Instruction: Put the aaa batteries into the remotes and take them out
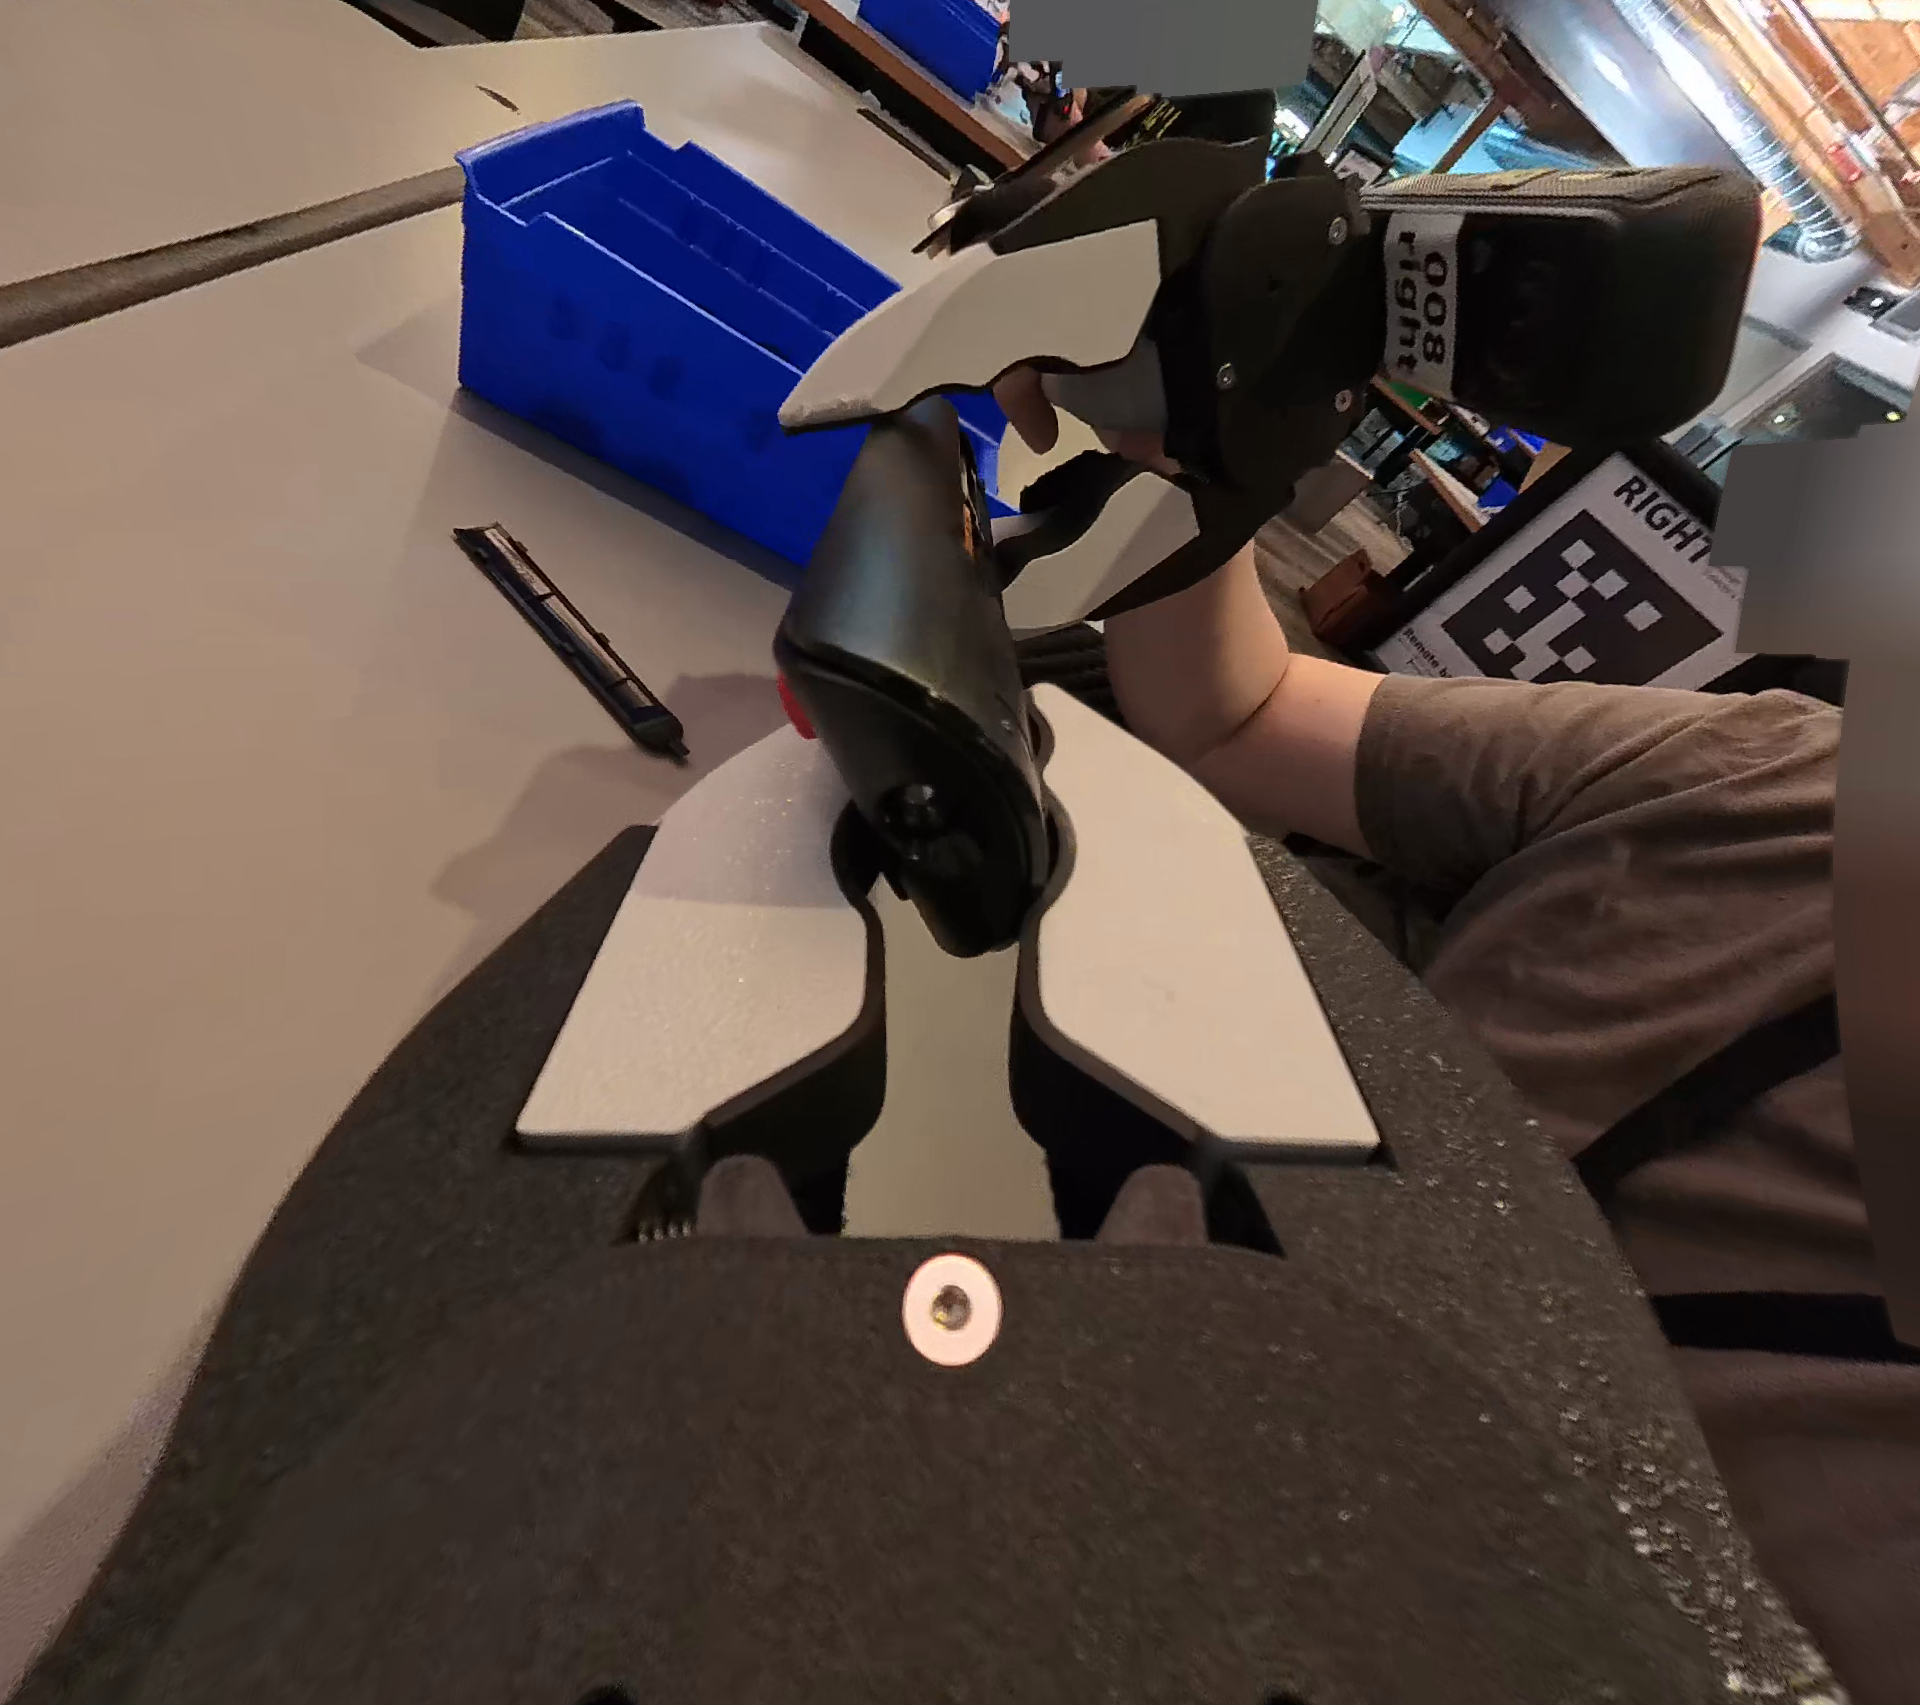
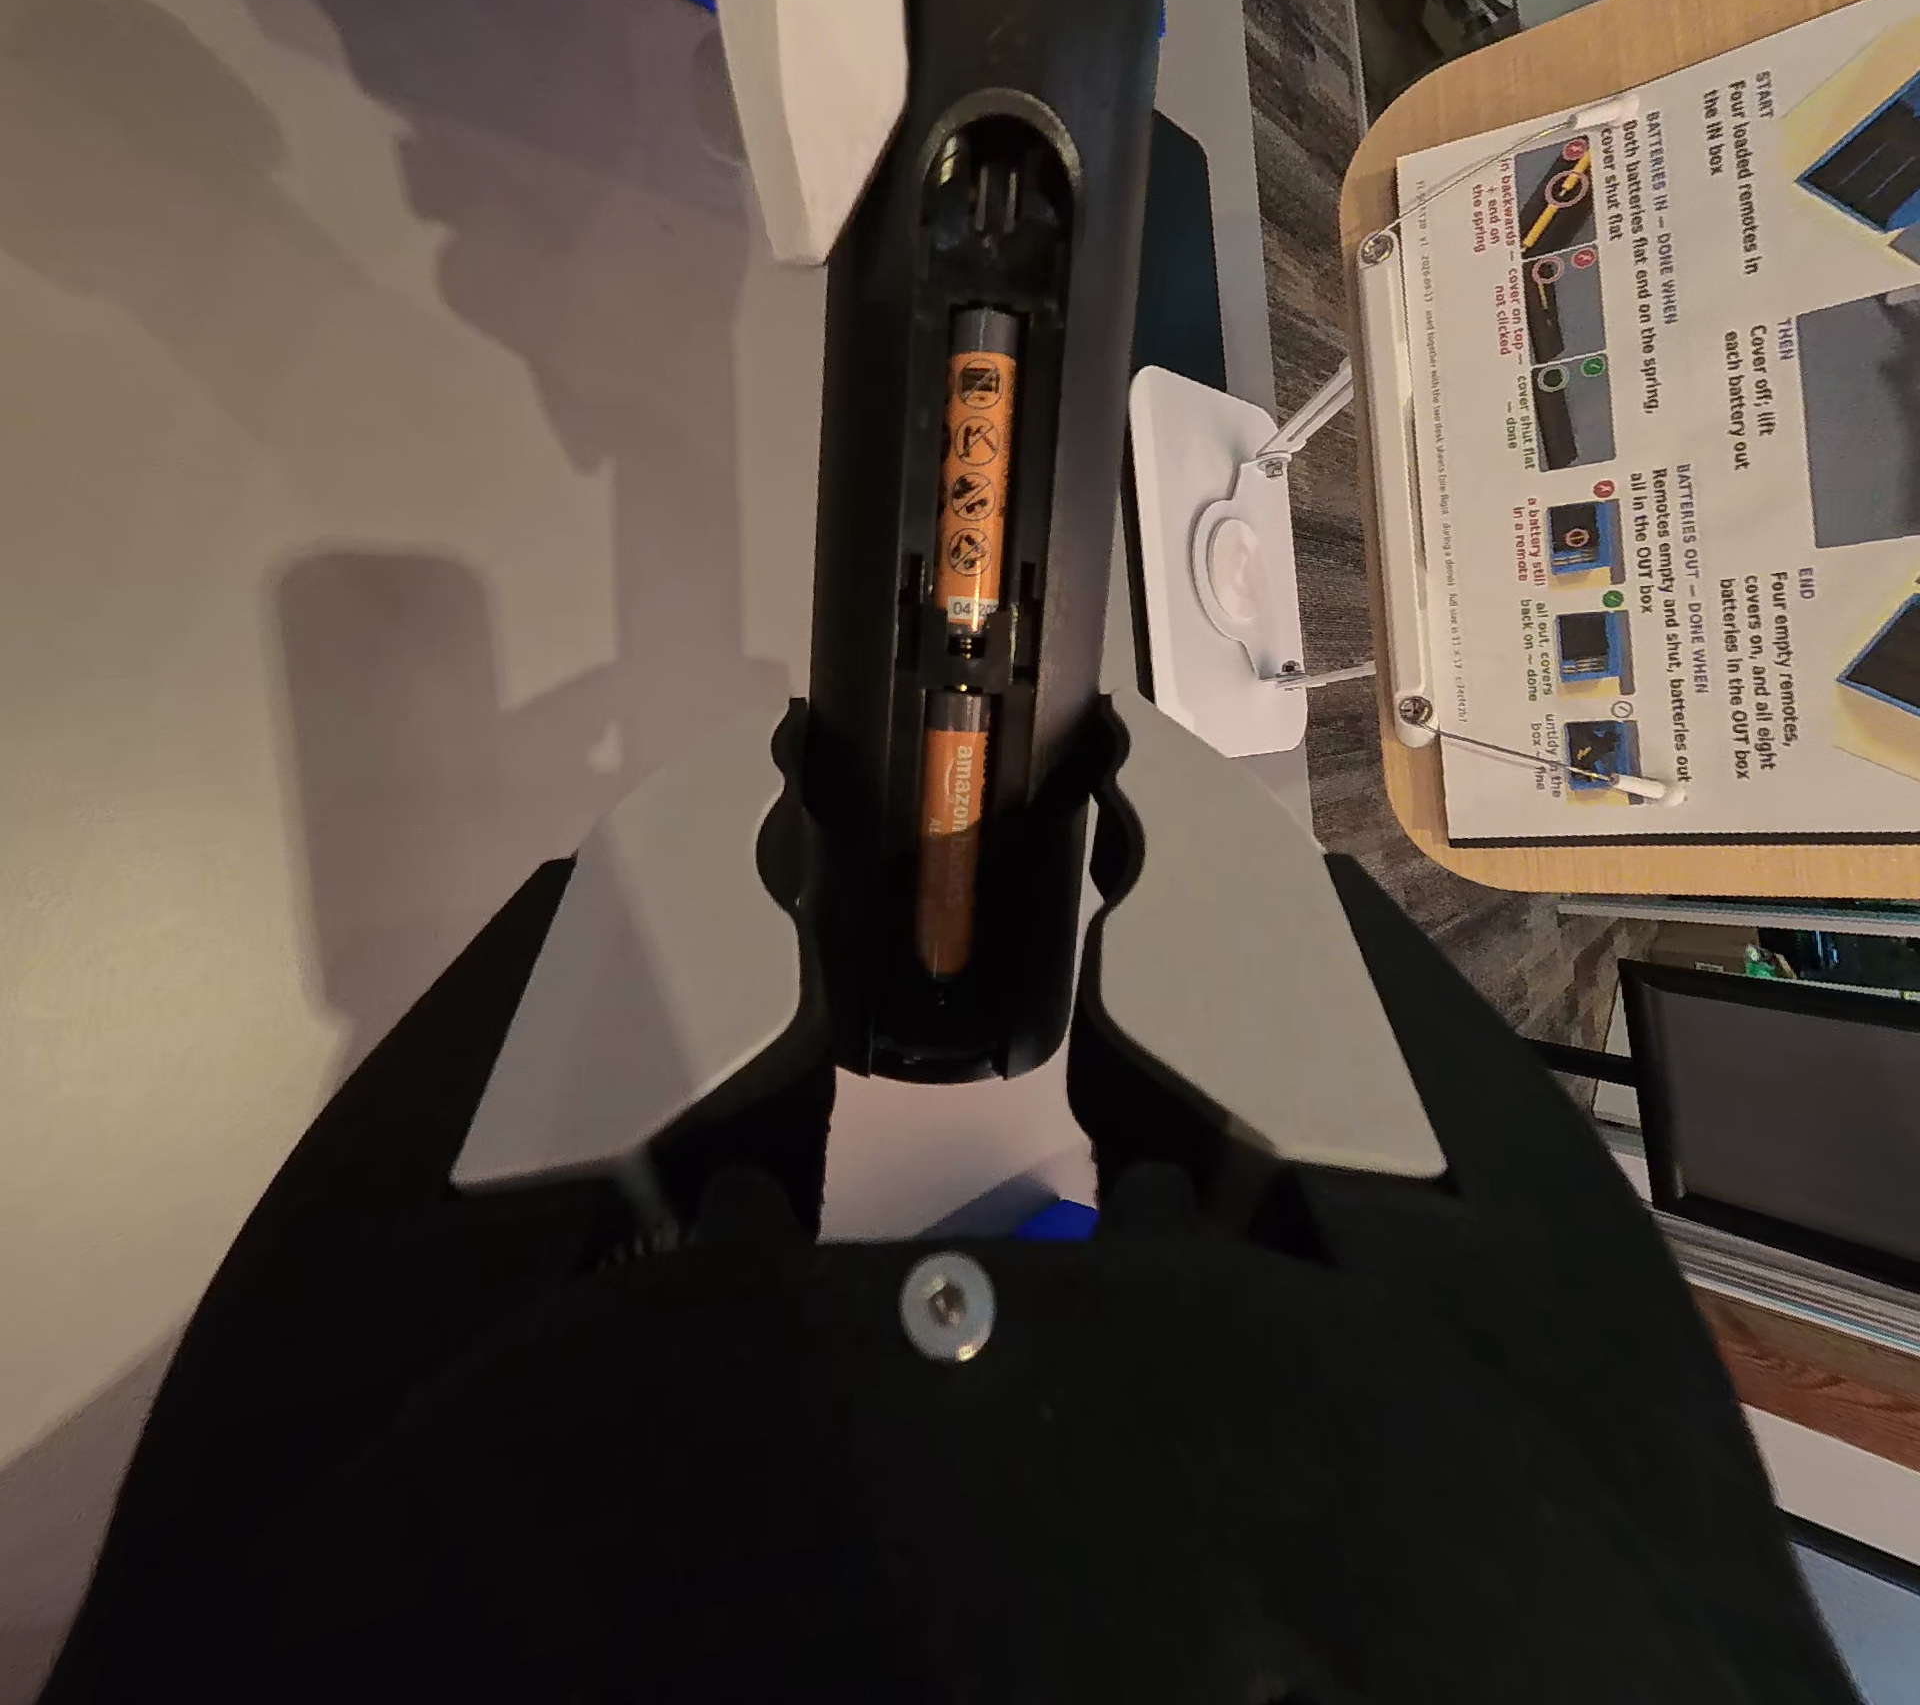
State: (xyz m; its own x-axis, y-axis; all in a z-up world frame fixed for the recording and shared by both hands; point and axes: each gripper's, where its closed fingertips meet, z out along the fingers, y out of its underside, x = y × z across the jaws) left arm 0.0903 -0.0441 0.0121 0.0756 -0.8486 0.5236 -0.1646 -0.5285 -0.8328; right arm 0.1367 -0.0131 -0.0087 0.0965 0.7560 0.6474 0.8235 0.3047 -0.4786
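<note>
A black remote (image 1: 904, 606) is held in the air between both grippers. My left gripper (image 1: 935, 782) is shut on its button end, where a red button (image 1: 795, 710) shows. My right gripper (image 2: 951, 772) is shut on the other end, with its pads pressed against the remote's two sides; it also shows in the left wrist view (image 1: 914, 512). In the right wrist view the remote (image 2: 1101, 512) faces me with its battery compartment open. Two orange and black AAA batteries (image 2: 971, 471) (image 2: 951, 834) lie in it end to end. The black battery cover (image 1: 566, 637) lies on the table.
A blue bin (image 1: 665, 346) stands on the grey table (image 1: 208, 512) behind the remote. A person's arm (image 1: 1455, 782) reaches in from the right. Beyond the table edge are a wooden board with an instruction sheet (image 2: 1621, 450) and a white stand base (image 2: 1216, 564).
</note>
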